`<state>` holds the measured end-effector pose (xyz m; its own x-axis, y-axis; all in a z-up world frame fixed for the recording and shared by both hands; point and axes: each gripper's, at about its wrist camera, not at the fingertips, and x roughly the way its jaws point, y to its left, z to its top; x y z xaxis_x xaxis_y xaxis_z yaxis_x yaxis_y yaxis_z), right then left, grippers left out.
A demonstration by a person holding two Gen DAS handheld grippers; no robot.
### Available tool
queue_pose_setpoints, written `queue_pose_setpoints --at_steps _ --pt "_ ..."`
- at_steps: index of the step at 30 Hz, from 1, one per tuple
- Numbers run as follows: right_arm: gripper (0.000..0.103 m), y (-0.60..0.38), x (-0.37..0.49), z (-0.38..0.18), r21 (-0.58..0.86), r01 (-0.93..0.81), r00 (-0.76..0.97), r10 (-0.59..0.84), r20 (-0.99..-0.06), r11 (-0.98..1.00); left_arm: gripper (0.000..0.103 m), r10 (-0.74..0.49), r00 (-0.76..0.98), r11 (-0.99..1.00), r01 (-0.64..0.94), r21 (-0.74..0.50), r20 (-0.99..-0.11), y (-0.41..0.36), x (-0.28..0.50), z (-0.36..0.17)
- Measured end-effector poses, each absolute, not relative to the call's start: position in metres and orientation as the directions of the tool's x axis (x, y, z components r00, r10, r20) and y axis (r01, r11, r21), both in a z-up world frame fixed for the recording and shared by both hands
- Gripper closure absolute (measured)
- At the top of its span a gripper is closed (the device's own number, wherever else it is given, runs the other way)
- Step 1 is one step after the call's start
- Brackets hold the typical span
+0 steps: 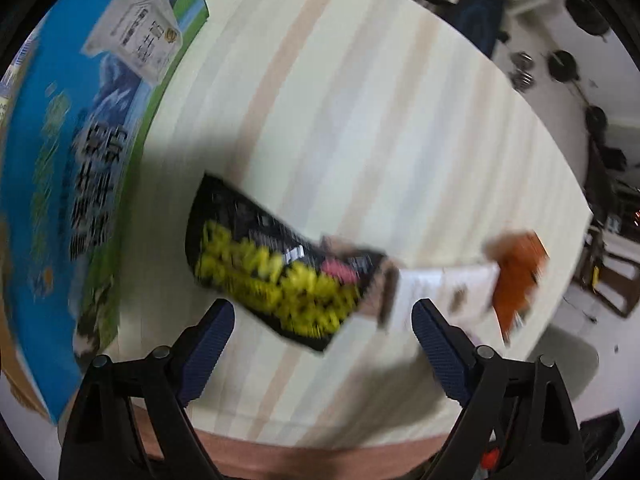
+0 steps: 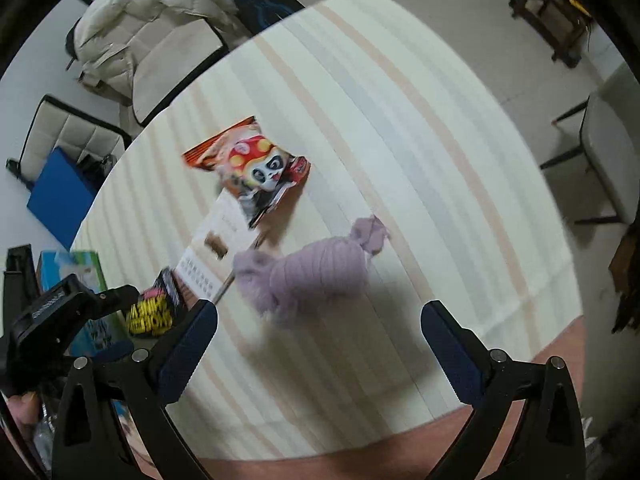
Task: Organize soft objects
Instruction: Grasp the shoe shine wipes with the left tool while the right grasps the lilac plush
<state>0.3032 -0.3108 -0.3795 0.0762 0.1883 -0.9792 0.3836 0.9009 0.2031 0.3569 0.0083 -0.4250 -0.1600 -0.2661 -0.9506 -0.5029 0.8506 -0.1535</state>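
Here I count two snack packets [image 1: 276,276] [image 2: 256,168], one lilac knit [image 2: 316,272], one blue box [image 1: 60,168] on the striped table [image 2: 400,120]; chairs [image 2: 612,160] around; both my grippers [image 1: 324,320] [image 2: 320,320] gape empty.

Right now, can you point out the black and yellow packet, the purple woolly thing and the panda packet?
black and yellow packet [image 1: 276,280]: left wrist view, on its yellow lettering.
purple knitted item [image 2: 308,276]: right wrist view, on its ribbed middle.
panda packet [image 2: 264,168]: right wrist view, on the panda's face.

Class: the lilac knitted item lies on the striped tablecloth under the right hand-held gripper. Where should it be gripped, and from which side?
Grip the lilac knitted item across its bulky ribbed middle, coming from above. It lies flat and clear of the packets, and the open right hand-held gripper probably spans it.
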Motion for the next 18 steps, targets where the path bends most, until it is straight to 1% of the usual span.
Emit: queue_pose_setpoints --at_steps 4,6,8,11,14,15,17,18 --pt "0.0 -0.31 0.317 -0.401 0.198 0.4 0.06 0.189 -0.98 0.895 0.012 -0.206 -0.209 0.848 -0.525 -0.068 -0.956 0.014 0.366 -0.439" --pt "0.0 -0.31 0.324 -0.411 0.195 0.406 0.049 0.191 -0.98 0.893 0.012 -0.172 -0.239 0.859 -0.512 -0.026 -0.956 0.013 0.371 -0.447" --pt "0.0 -0.309 0.329 -0.417 0.184 0.4 0.039 0.184 -0.982 0.898 0.012 -0.12 -0.257 0.892 -0.453 0.01 -0.959 0.006 0.373 -0.451" --pt "0.0 -0.308 0.334 -0.426 0.151 0.367 0.02 0.155 -0.988 0.918 0.012 -0.024 -0.269 0.947 -0.314 0.064 -0.963 -0.013 0.362 -0.455" --pt "0.0 -0.31 0.335 -0.435 0.14 0.36 -0.001 0.15 -0.989 0.922 0.012 0.023 -0.249 0.963 -0.256 0.089 -0.968 -0.021 0.345 -0.453" --pt "0.0 -0.312 0.335 -0.439 0.143 0.366 -0.01 0.157 -0.987 0.919 0.014 0.023 -0.247 0.966 -0.244 0.086 -0.969 -0.024 0.34 -0.452" --pt "0.002 -0.314 0.335 -0.446 0.157 0.384 -0.022 0.179 -0.984 0.91 0.024 -0.005 -0.232 0.971 -0.234 0.051 -0.973 -0.03 0.331 -0.451" --pt "0.007 -0.315 0.335 -0.45 0.166 0.389 -0.026 0.191 -0.981 0.906 0.032 -0.027 -0.226 0.972 -0.233 0.027 -0.974 -0.032 0.326 -0.449"
